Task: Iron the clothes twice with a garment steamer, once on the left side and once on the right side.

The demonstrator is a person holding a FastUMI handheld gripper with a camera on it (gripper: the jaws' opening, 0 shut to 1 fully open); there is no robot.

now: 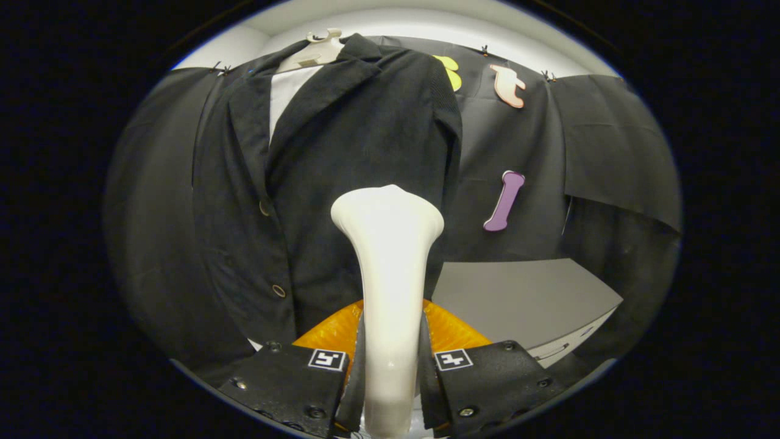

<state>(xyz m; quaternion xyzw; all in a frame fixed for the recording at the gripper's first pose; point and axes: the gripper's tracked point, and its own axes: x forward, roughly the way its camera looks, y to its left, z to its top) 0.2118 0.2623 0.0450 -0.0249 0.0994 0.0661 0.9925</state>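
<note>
A white garment steamer (388,274) stands upright between my two black fingers, its flared head pointing away from me. My gripper (390,366) is shut on its handle, with both pads pressing the sides. Just beyond the head hangs a black jacket (341,152) on a pale hanger (317,52), over a white shirt (289,91). The steamer head sits in front of the jacket's right front panel, around its lower middle. Whether the head touches the cloth I cannot tell.
A grey table (524,299) stands to the right of the jacket, its front edge near my right finger. Black cloth covers the wall behind and to both sides. Orange parts (332,332) of the gripper show behind the steamer handle.
</note>
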